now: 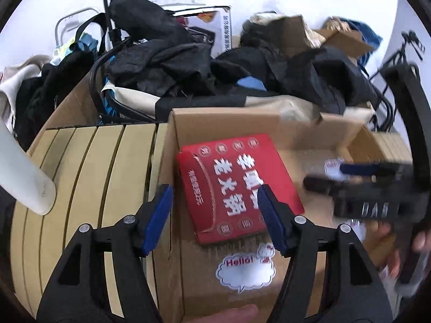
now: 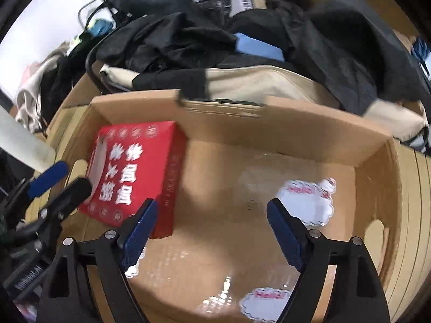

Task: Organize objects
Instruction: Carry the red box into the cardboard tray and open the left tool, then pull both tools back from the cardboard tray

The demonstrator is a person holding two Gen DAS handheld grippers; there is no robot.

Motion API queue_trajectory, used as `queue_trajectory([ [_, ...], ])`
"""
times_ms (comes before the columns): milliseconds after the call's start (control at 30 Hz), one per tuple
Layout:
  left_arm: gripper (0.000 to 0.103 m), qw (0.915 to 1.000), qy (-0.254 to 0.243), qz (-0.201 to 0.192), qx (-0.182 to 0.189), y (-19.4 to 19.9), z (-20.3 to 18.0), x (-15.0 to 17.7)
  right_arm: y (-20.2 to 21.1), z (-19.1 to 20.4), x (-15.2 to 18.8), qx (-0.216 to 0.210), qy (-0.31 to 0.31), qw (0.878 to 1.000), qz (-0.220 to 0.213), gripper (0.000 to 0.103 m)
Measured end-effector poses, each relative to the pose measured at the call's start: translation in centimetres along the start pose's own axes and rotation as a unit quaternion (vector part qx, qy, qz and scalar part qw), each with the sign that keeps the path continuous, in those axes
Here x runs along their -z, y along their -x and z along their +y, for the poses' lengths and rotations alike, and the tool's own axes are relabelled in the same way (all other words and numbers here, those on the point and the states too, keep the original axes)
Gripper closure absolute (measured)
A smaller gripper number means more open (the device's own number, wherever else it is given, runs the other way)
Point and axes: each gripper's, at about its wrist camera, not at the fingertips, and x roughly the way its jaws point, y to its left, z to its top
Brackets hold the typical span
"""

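A red box with white Chinese lettering lies tilted inside an open cardboard box, against its left wall; it also shows in the right wrist view. My left gripper is open and empty above the box's left wall, its right finger in front of the red box. My right gripper is open and empty over the box's bare floor. The right gripper appears blurred at the right of the left wrist view. The left gripper shows at the left of the right wrist view.
White "Hello!" cloud stickers lie on the box floor. Black clothes and bags pile behind the box, with a beige bag. A yellow slatted surface lies to the left, a white cylinder over it.
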Motion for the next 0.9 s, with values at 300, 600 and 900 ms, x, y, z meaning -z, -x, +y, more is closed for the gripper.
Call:
queue_trajectory([
  [300,0.017,0.9956,-0.020,-0.091,-0.012,15.4,0.3,2.7,11.7,-3.4,4.7,0.015,0.013,0.995,-0.098,0.017],
  [600,0.000,0.9980,0.017,-0.043,-0.043,26.1,0.3,8.1,25.3,-3.4,15.4,0.019,0.006,0.994,-0.106,0.017],
  [900,0.000,0.9922,0.059,-0.109,-0.013,36.4,-3.0,24.0,34.0,1.7,35.1,0.005,0.028,0.946,-0.322,0.000],
])
